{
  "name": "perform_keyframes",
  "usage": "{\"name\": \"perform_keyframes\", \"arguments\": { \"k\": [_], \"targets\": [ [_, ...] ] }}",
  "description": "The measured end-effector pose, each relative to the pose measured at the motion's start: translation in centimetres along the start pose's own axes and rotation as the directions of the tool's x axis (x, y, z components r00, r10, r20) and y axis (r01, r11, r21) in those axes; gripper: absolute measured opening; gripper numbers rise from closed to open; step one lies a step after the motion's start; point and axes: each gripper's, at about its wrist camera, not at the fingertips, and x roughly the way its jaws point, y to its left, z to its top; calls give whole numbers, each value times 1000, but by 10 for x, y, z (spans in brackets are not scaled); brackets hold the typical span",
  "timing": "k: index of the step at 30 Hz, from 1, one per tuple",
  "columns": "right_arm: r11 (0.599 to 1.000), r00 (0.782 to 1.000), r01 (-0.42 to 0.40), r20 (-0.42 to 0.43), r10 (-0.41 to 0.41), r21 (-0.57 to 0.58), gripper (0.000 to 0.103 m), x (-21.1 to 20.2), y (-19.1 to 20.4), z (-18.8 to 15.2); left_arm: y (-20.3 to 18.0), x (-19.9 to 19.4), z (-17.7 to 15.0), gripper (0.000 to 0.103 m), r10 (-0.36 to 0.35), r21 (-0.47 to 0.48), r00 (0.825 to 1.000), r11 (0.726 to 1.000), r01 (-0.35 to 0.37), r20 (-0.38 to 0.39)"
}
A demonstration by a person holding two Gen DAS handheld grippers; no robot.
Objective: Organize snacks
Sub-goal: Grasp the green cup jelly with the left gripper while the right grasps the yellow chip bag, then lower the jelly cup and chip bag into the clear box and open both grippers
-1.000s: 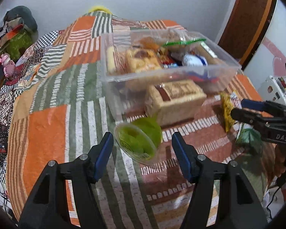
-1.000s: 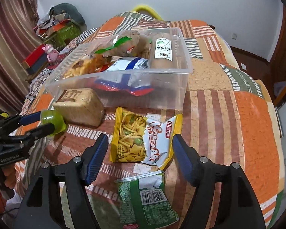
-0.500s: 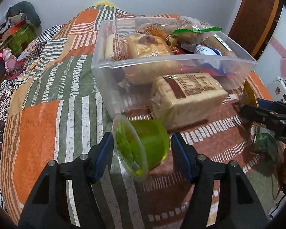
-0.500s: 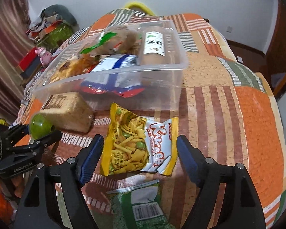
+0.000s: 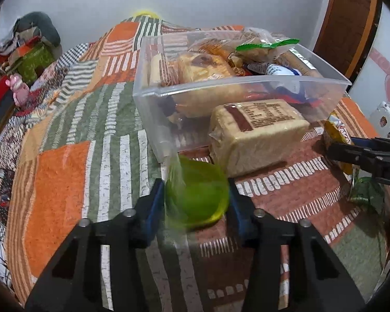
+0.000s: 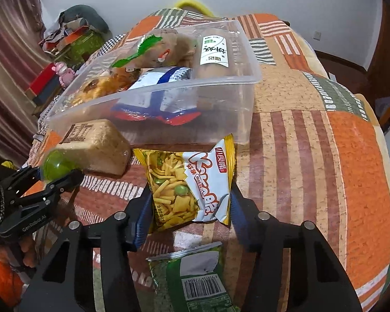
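One clear bin [image 6: 153, 109] on the bed [image 6: 351, 161]; left gripper [image 5: 197, 197] closing on one green cup [image 5: 197, 197], right gripper [image 6: 191, 202] closing on one yellow snack bag [image 6: 189, 182].

Soft indoor light, no harsh glare. Fisheye is bending and vignetting my edges; green cup [image 5: 197, 195] near my fingers is smearing.

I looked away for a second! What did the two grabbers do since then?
The left gripper is closing on the green jelly cup. The right gripper is closing on the yellow snack bag. The clear bin, wrapped bread and green packet stayed put.
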Motion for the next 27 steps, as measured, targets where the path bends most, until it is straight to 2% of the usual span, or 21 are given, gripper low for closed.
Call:
{"name": "perform_keyframes", "arguments": {
  "k": [2,12,15,27],
  "targets": [
    [1000,1000,-5,3,5,-2,49,-1,0,-1,-1,-5,0,41,6,10,1000,1000,-6,9],
    [1000,999,-31,30,31,-1,48,-14,2,0,12,-19,3,41,-88,-82,996,993,86,-19],
    [999,998,-35,44,35,-11,48,-19,4,1,11,-29,6,41,-68,-63,998,996,68,7],
    [997,988,-59,140,65,-46,48,-42,17,23,3,-70,33,41,-79,-32,990,996,83,114]
  ]
}}
